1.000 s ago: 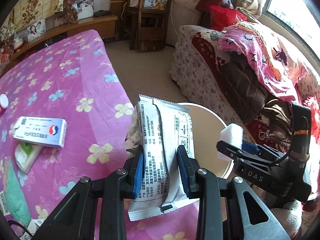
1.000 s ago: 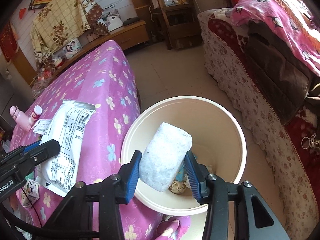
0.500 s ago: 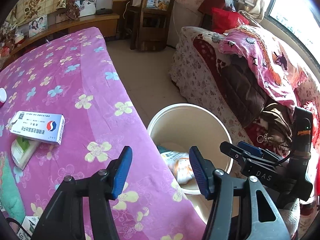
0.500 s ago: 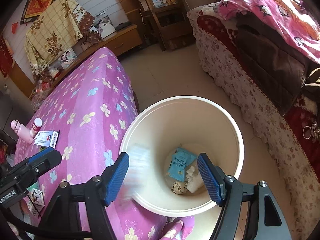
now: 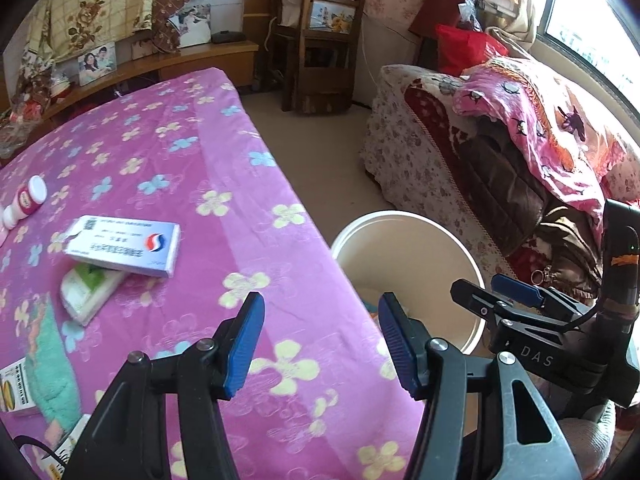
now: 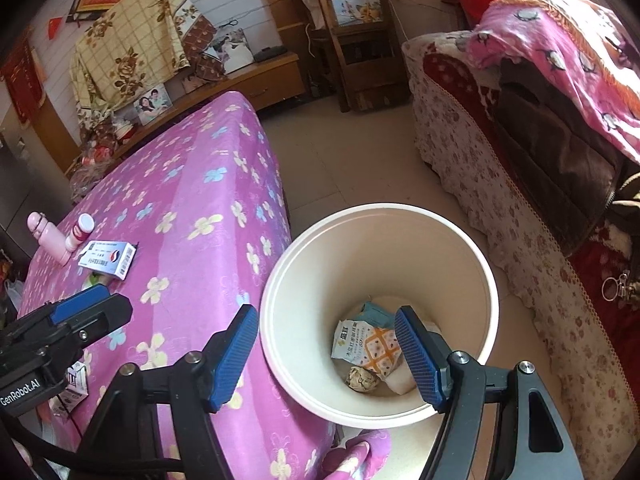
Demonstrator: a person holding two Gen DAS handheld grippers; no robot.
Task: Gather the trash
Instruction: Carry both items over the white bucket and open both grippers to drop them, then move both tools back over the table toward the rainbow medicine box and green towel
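A cream round bin (image 6: 380,210) stands on the floor against the purple flowered table (image 6: 192,184). In it lie a white snack packet (image 6: 360,344), a teal packet (image 6: 376,312), a crumpled ball (image 6: 362,378) and a white block (image 6: 400,380). My right gripper (image 6: 324,328) hangs open and empty over the bin's left rim. My left gripper (image 5: 320,320) is open and empty above the table's edge, with the bin (image 5: 400,216) to its right. A white medicine box (image 5: 124,246) rests on a green-and-white packet (image 5: 90,288) on the table.
A small pink bottle with a white cap (image 5: 30,196) and a taller pink bottle (image 6: 48,240) stand at the table's left. A sofa (image 6: 500,184) with a pink blanket lies right of the bin. Wooden chairs (image 5: 320,40) stand at the back.
Both grippers opened. The left one let go of the white packet and the right one of the white block, and both now lie in the bin. The left gripper drew back over the table.
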